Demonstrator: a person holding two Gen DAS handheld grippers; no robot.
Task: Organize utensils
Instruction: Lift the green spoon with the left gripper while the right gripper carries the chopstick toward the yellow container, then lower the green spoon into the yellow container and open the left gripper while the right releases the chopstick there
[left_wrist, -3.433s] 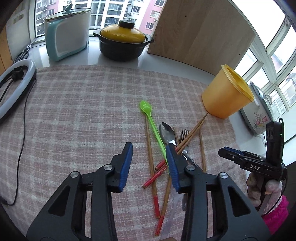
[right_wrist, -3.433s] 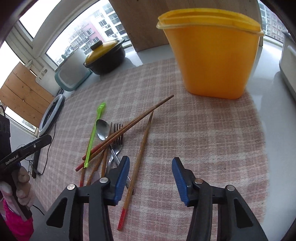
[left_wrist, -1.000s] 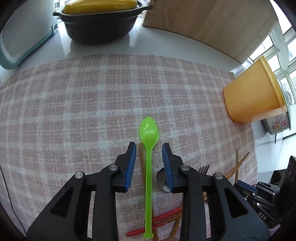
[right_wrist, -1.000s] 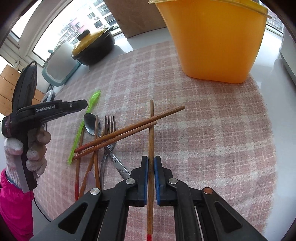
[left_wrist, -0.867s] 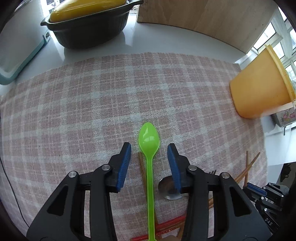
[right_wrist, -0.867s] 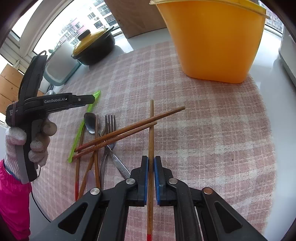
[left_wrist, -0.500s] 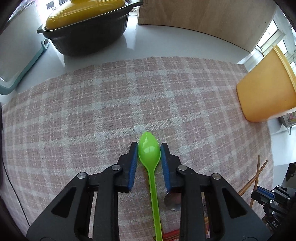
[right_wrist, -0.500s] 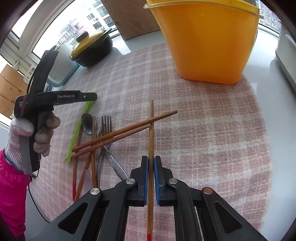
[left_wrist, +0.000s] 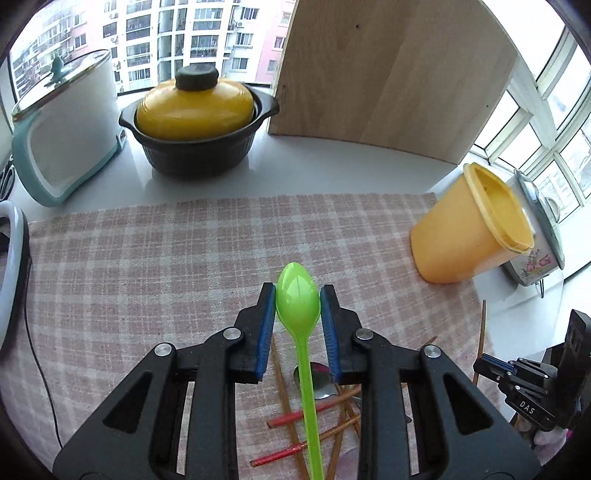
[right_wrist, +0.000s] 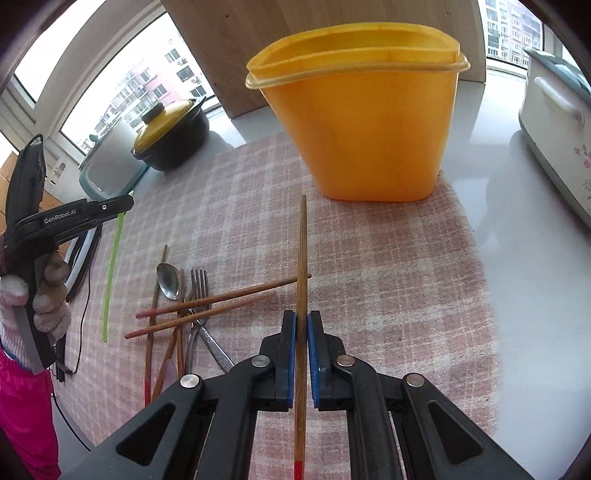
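Note:
My left gripper (left_wrist: 297, 295) is shut on the bowl of a green plastic spoon (left_wrist: 297, 295) and holds it above the checked cloth; the spoon's handle hangs back under the gripper. It also shows in the right wrist view (right_wrist: 112, 266). My right gripper (right_wrist: 302, 321) is shut on a wooden chopstick (right_wrist: 303, 254) that points at the yellow utensil holder (right_wrist: 369, 125). The holder also shows at right in the left wrist view (left_wrist: 476, 225). A metal spoon (right_wrist: 168, 280), a fork (right_wrist: 199, 284) and more chopsticks (right_wrist: 221, 295) lie in a heap on the cloth.
A black pot with a yellow lid (left_wrist: 195, 118) and a white and teal cooker (left_wrist: 62, 129) stand at the back. A wooden board (left_wrist: 388, 74) leans behind. A white flowered pot (right_wrist: 554, 122) stands right of the holder. A ring light (left_wrist: 11, 266) lies at left.
My left gripper has lifted the green spoon off the cloth. My right gripper has raised the chopstick clear of the heap and brought it closer to the yellow holder.

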